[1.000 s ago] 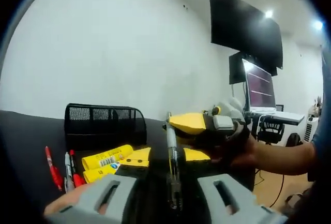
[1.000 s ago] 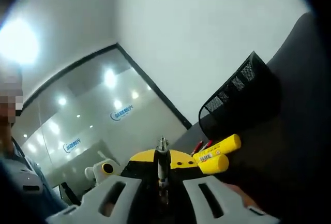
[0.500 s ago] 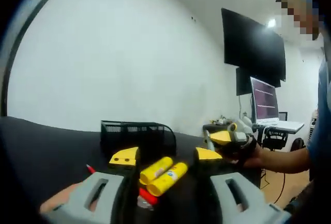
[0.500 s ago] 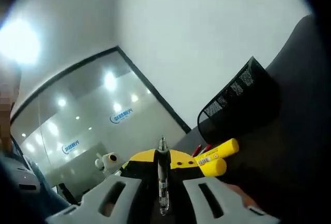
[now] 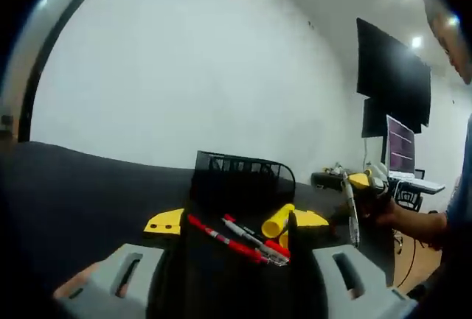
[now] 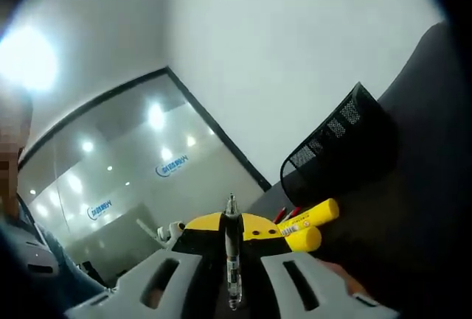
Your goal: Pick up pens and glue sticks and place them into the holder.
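Note:
My left gripper is open low over the dark table, its yellow tips wide apart. Between them lie a red pen, a silver pen and a yellow glue stick. Behind these stands the black mesh holder. At the right edge a hand carries my right gripper, with a silver pen hanging from it. In the right gripper view my right gripper is shut on that silver pen, held upright. Past it lie two yellow glue sticks, red pens and the holder.
A white wall rises behind the dark table. At the far right are a wall screen and a lit monitor on a desk. A glass partition with ceiling lights shows in the right gripper view.
The left gripper has drawn back from the right one, which now sits small at the right with the pen. The right gripper view has barely shifted.

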### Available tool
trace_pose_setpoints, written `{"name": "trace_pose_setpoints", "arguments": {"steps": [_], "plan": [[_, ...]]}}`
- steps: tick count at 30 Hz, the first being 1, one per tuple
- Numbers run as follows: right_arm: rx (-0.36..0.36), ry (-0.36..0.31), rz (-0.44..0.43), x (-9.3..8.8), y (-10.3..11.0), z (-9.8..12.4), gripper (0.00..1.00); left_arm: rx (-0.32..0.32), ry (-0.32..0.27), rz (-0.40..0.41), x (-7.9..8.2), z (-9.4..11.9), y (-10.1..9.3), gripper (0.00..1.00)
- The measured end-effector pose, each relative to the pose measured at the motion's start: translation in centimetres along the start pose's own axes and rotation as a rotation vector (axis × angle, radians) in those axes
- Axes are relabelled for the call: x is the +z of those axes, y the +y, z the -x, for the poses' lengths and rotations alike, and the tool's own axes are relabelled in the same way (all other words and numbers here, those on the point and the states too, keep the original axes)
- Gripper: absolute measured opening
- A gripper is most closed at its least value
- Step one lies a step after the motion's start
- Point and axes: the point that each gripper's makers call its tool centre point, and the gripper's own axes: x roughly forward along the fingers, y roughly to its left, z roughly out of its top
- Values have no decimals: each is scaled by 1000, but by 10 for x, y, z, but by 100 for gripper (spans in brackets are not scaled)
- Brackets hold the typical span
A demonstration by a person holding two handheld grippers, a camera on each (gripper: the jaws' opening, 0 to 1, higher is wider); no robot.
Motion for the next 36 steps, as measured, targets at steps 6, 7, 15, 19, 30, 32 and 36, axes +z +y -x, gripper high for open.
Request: {"name": "trace_pose_setpoints", "arguments": {"steps": [6, 7, 15, 19, 30, 32, 36], "plan": [[-5, -1, 1, 0, -1, 0, 5, -27, 4, -3, -6, 4, -9, 55], [-7, -1, 2, -1, -1, 0, 5, -36, 8, -2, -6, 4, -11, 55], [-12, -7, 10, 0, -1, -1, 5, -61, 35, -68, -13, 3, -19, 56], [-15, -9, 10, 2, -5, -1, 5, -72, 26, -57, -11, 4, -20, 56], [-21, -12, 4, 4, -11, -1, 5, -79, 46, -69, -16, 4, -22, 56], [-22, -13, 4, 4, -12, -1, 5, -87, 45, -71, -16, 5, -24, 56], [-21, -13, 1, 4, -11, -1, 5, -98, 32, -60, -13, 6, -26, 57]]}}
